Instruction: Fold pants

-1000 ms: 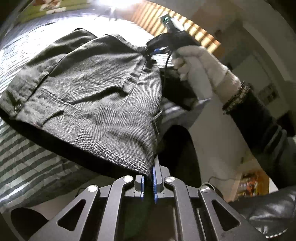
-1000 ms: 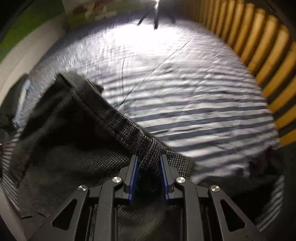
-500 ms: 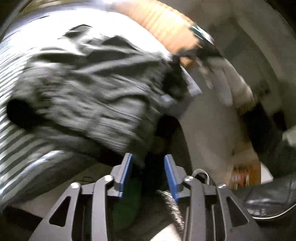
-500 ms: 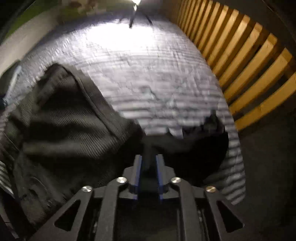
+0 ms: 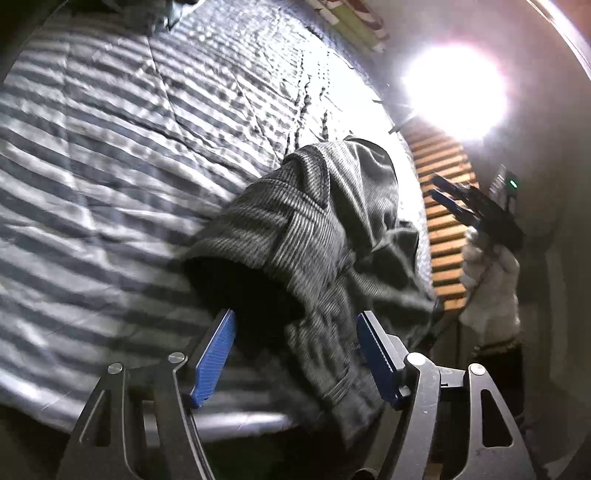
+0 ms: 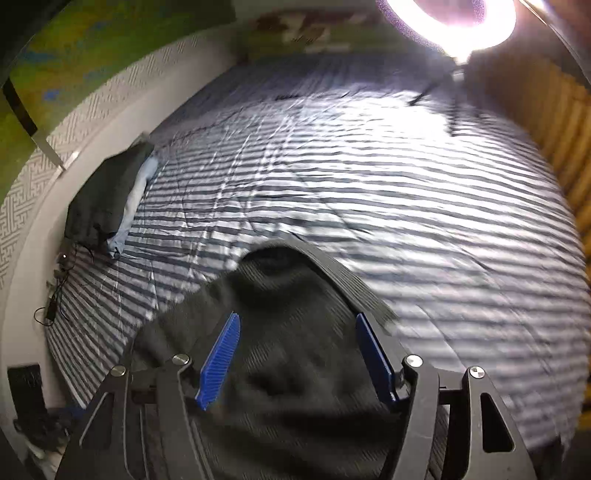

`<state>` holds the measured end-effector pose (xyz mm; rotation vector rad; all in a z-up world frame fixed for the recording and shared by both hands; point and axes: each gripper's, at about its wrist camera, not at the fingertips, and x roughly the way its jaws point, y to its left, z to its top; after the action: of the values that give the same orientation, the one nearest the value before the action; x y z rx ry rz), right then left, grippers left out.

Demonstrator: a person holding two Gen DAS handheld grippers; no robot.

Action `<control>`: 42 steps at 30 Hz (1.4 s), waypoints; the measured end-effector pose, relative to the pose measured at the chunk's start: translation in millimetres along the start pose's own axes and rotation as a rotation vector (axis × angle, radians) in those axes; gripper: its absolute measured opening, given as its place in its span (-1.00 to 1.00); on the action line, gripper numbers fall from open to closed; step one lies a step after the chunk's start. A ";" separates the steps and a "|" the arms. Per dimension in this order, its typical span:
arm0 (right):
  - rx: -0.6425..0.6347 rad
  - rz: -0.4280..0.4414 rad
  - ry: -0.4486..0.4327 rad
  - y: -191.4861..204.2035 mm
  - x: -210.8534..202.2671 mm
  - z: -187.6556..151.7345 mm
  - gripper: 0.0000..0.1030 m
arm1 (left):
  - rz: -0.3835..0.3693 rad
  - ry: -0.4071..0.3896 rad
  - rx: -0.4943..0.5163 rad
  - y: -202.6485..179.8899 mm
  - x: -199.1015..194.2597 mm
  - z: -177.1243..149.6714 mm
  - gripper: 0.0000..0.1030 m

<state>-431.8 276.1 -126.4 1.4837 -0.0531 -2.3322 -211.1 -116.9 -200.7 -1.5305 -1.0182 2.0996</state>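
The grey ribbed pants [image 5: 317,229] lie in a loose heap on the striped bed [image 5: 110,147]. My left gripper [image 5: 295,354] hangs just above their near edge. Its jaws are opening, and cloth lies between the blue pads [image 5: 214,358] without being pressed. At the right a white-gloved hand [image 5: 491,280] holds my right gripper [image 5: 433,186] lifted clear of the pants. In the right wrist view that gripper [image 6: 297,358] hovers over the dark pants [image 6: 295,295]. Its jaws are opening too, with fabric below them and nothing pinched.
A folded dark garment [image 6: 103,195] rests on a light blue one at the bed's left edge, with cables [image 6: 55,295] below it. A ring light [image 6: 461,22] glares at the far end. Wooden slats [image 6: 565,122] line the right side.
Both grippers have let go of the pants and spread their jaws. The pants dropped from a held-up sheet into a heap on the bed. The right hand drew back and up.
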 end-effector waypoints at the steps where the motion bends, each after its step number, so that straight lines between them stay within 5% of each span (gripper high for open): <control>1: -0.013 -0.003 0.018 4.1 14.9 11.5 0.19 | -0.021 0.001 -0.020 1.7 5.3 4.2 0.38; 5: -0.019 -0.049 0.091 7.4 76.1 50.3 0.19 | -0.052 -0.001 -0.060 2.3 26.8 8.8 0.38; 8: 0.026 0.007 0.138 -4.1 107.2 63.3 0.19 | -0.075 -0.021 -0.095 5.8 31.0 14.1 0.31; 13: 0.061 0.115 0.250 -0.9 139.0 67.4 0.18 | -0.051 -0.040 -0.079 5.4 30.0 24.8 -0.55; 14: 0.050 0.126 0.261 1.8 138.8 65.2 0.12 | -0.044 -0.043 -0.074 5.2 29.3 25.4 -0.60; 16: 0.012 0.142 0.272 9.3 132.4 55.1 -0.47 | -0.030 -0.050 -0.059 5.0 27.7 26.8 -0.83; 17: 0.008 0.145 0.275 10.0 126.1 49.5 -0.62 | -0.026 -0.058 -0.056 4.9 25.8 26.1 -0.84; 22: 0.012 0.220 0.233 8.3 80.6 7.9 -0.88 | -0.011 -0.082 0.012 -3.9 12.7 14.5 -0.87; 27: 0.029 0.290 0.071 7.0 16.9 -25.6 -0.90 | -0.027 -0.162 0.022 -10.3 -17.3 15.1 -0.89; 32: 0.116 0.311 -0.162 6.8 -51.9 -9.8 -0.90 | -0.027 -0.274 0.102 -35.0 -62.2 47.6 -0.90; 38: 0.091 0.233 -0.456 21.6 -125.5 34.1 -0.90 | -0.011 -0.440 0.263 -89.8 -119.6 126.4 -0.90; 42: 0.062 0.159 -0.489 36.6 -119.3 68.6 -0.90 | 0.059 -0.503 0.312 -113.7 -130.0 200.0 -0.90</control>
<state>-436.9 270.1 15.7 0.8640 -0.3600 -2.5181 -364.7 -192.3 0.7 -0.9145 -0.7438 2.6082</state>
